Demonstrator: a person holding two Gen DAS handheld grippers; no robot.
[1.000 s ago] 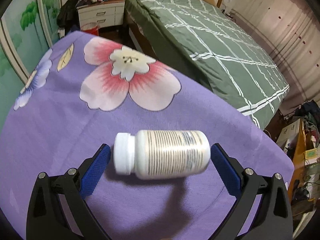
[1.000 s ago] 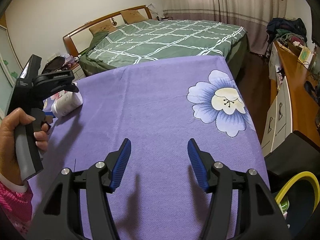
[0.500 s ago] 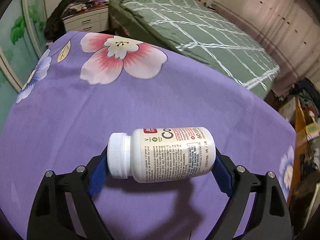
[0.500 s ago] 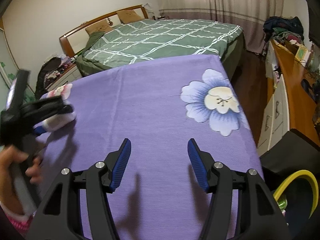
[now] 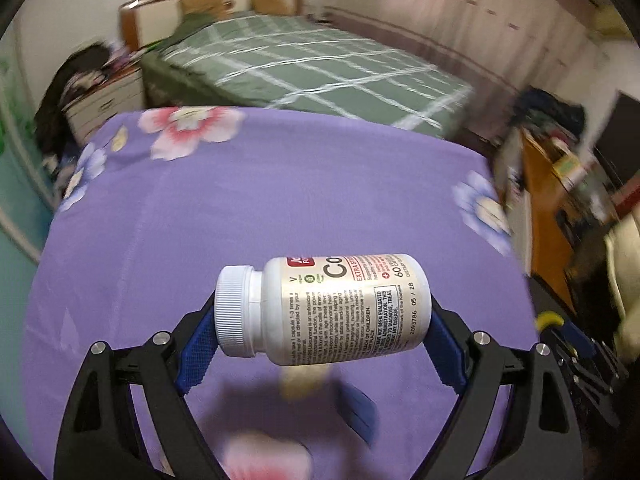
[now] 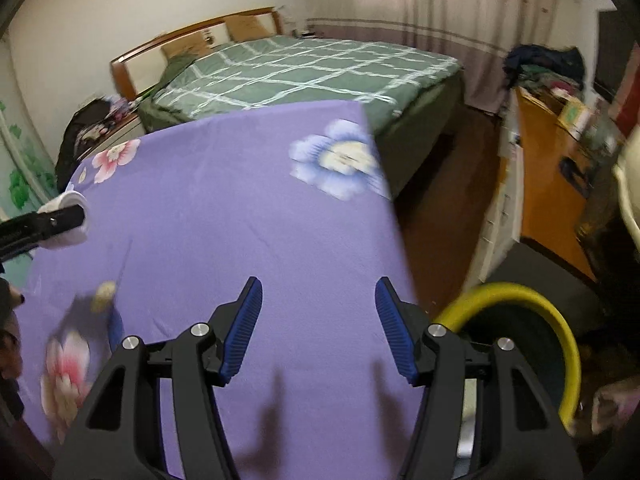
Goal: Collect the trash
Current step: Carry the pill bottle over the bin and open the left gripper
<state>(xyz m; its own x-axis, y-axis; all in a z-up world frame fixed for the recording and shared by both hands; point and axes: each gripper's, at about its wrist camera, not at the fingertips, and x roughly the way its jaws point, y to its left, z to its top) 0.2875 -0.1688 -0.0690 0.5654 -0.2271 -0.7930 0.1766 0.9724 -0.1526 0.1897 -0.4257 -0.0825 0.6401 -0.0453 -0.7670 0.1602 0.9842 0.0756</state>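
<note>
Here the left gripper [image 5: 323,330] is clamped on a white plastic pill bottle [image 5: 324,309], gripping it end to end: one ribbed blue pad presses the ridged screw cap at 9 o'clock and the other presses the flat base at 3 o'clock, so the jaws stand fairly wide. The bottle lies sideways, lifted clear of the purple cloth [image 5: 256,208], with a soft shadow under it; its body is a smooth cylinder wrapped in a cream label with small black print and a red patch near the top. In the right wrist view the same bottle shows only as a white end at 9 o'clock beside a black finger. The right gripper [image 6: 319,326] holds nothing: its two blue ribbed pads stand apart over bare cloth, touching nothing, their shadows falling below them. The cloth is matte and smooth, printed with pink and pale blue flowers, and covers a flat table. A small pale scrap [image 6: 103,291] lies blurred on the cloth at about 8 o'clock in the right view. At 4 o'clock there, just past the cloth's edge, sits a dark bin with a round yellow rim [image 6: 554,316]. Beyond, at 12 o'clock, a bed [image 6: 304,74] carries a green checked cover and a curved wooden headboard.
</note>
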